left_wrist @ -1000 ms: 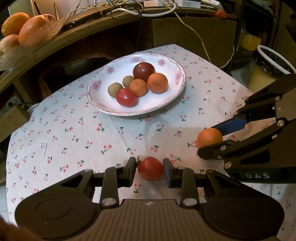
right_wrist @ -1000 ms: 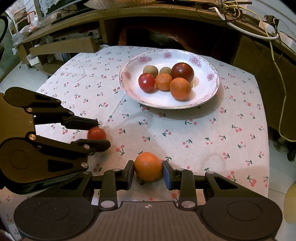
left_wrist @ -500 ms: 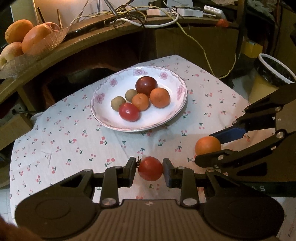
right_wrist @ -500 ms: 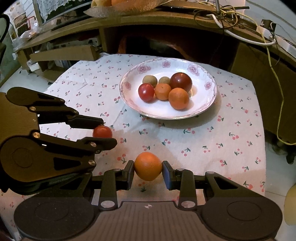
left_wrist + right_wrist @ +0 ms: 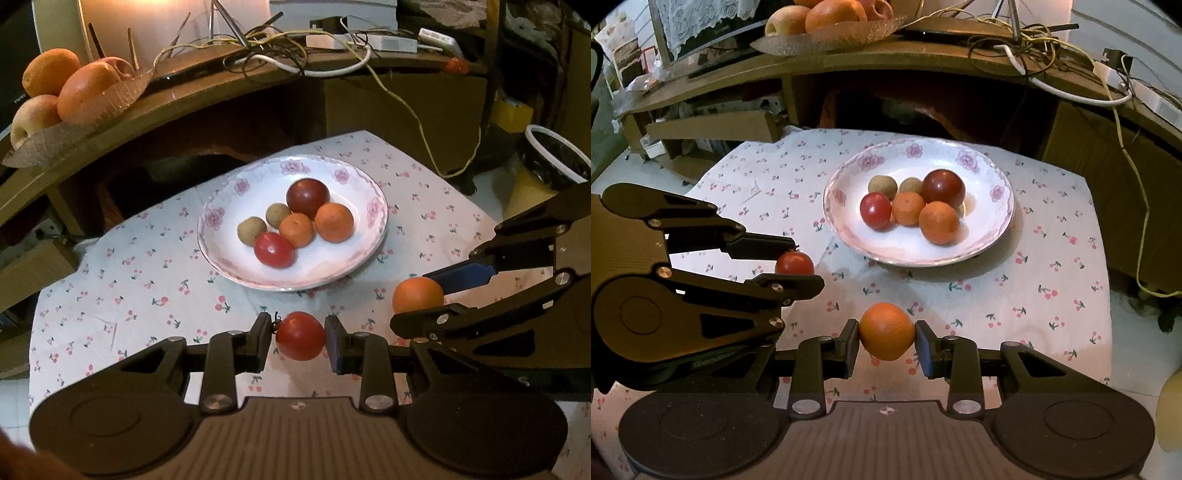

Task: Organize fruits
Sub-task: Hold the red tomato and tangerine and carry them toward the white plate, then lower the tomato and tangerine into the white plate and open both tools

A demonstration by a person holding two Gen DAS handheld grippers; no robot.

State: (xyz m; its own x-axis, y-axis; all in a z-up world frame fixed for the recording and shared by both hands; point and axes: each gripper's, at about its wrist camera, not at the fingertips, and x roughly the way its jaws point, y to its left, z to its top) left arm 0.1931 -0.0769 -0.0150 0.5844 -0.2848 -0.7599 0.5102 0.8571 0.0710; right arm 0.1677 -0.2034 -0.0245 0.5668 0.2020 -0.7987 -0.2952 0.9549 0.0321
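Closest in, the left gripper [image 5: 300,336] is clamping a small red tomato [image 5: 300,335] between its two pads, with the little dark stem poking out toward the left pad. The tomato is hanging in the air above the cherry-print tablecloth [image 5: 122,295], not sitting on it. Same story on the other side: the right gripper [image 5: 886,332] is squeezing an orange [image 5: 886,331] snugly between its pads, also lifted clear of the cloth. Each gripper is showing up in the other's camera, so they're sitting side by side, pretty near each other but not touching.

A bit further out, in the middle of the table, the white plate with pink flowers [image 5: 364,190] is holding six pieces already: a red tomato [image 5: 273,249] at the front, two oranges [image 5: 333,222] next to it, a dark red round fruit [image 5: 308,194] behind those, and two small brownish-green ones [image 5: 251,230] on the left. They're all bunched together and touching. Both held fruits are hovering short of the plate's near rim.

Way at the back, a wooden shelf [image 5: 738,77] is carrying a glass bowl [image 5: 827,35] of bigger fruit plus a tangle of cables [image 5: 266,48]. Off to the right in the left wrist view, a bin with a white rim [image 5: 554,157] is standing on the floor.
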